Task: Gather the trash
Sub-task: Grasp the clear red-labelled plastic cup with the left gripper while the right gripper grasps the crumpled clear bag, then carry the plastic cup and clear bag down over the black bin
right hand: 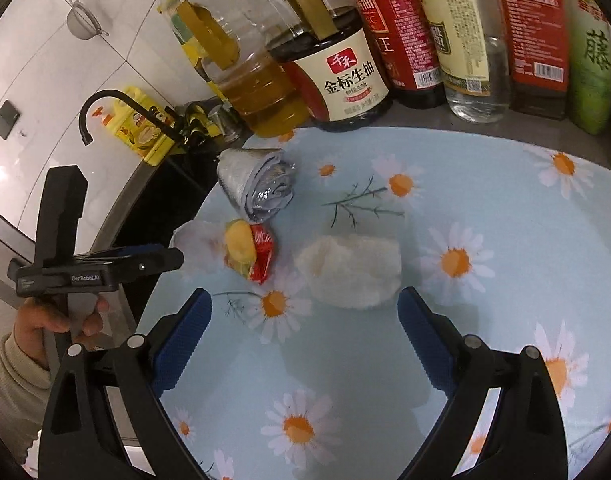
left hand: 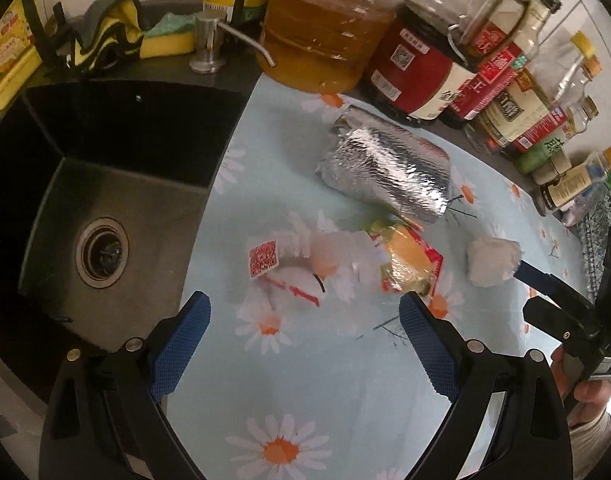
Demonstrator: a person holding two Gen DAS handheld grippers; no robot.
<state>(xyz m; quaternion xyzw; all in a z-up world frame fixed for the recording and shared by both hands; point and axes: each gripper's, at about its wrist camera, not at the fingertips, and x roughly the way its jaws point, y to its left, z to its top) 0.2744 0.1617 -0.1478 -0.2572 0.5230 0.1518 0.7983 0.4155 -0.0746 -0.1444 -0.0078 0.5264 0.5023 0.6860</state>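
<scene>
Both hand-held grippers hover with jaws spread wide, holding nothing: the right (right hand: 303, 312) just short of the tissue wad (right hand: 351, 274), the left (left hand: 305, 316) before the clear wrapper (left hand: 305, 264) near the sink-side edge of the surface (left hand: 337, 380). Picking is only starting, I'd say. Next, the right should advance and close around the wad. Beyond lie the snack packet (left hand: 409, 264) and foil bag (left hand: 385, 172).

My left hand-held gripper (left hand: 305, 312) hangs wide open over the flowered counter (left hand: 325, 380). Ahead lie a clear wrapper (left hand: 301, 264), a yellow-red packet (left hand: 409, 264), a foil bag (left hand: 385, 168) and a white wad (left hand: 491, 260). Left, a dark sink (left hand: 105, 208).
</scene>
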